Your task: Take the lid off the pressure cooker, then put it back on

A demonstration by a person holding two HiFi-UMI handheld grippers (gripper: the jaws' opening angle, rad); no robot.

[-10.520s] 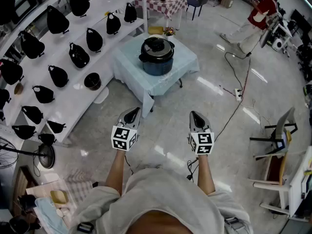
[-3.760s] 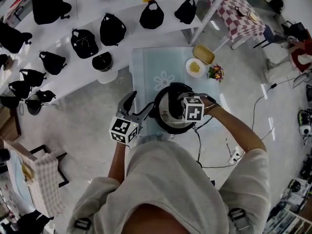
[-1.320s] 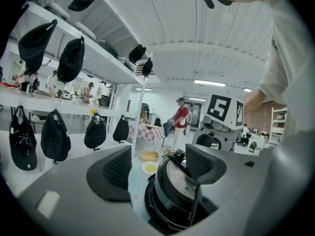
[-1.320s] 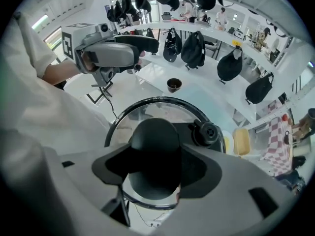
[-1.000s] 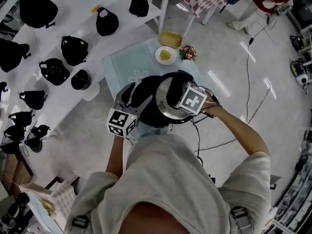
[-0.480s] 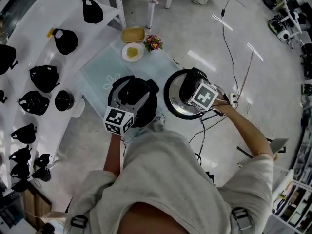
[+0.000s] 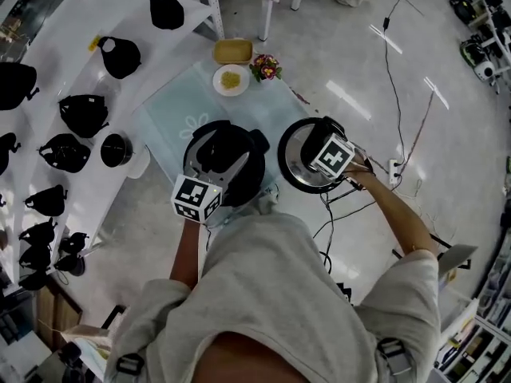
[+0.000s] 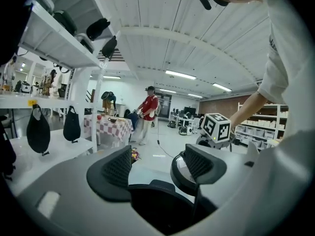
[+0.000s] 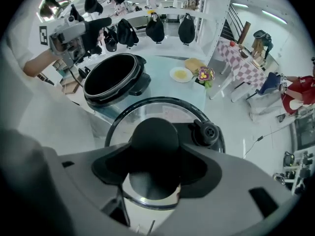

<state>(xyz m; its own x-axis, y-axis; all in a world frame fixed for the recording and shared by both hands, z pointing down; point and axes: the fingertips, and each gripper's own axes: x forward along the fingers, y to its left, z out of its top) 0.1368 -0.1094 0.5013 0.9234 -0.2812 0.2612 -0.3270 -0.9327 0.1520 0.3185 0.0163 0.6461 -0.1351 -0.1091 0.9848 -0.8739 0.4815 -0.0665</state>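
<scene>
The lid (image 9: 162,113) is off the pot and hangs in the air under the right gripper (image 9: 155,162), which points straight down with its jaws set wide and clamped on either side of the black knob (image 9: 154,134). The steam valve (image 9: 206,132) sits just right of the jaws. The open pressure cooker (image 9: 110,77) stands ahead and to the left of this gripper, on the pale blue table (image 7: 172,118); the lid itself appears to hang past the table's near corner, over bare floor.

The left gripper (image 8: 157,166) is close against the cooker's near side with its jaws apart and pressing on nothing; a dark curved part of the cooker shows low between them.

The main risk, as I judge it, is the grip: the knob is rounded and the lid is broad, so a tilt or a quick swing could let it slip or rock in the pads, and a fall here would land on the floor and the cables (image 7: 375,206). When it goes back on, a lid set down skewed or turned the wrong way might ride the rim without seating, and with nothing clamped on the pot, the pot could shift.

How much of the knob the pads cover is hidden by the gripper's own body. Which part of the cooker lies under the left jaws is too dark to tell.
</scene>
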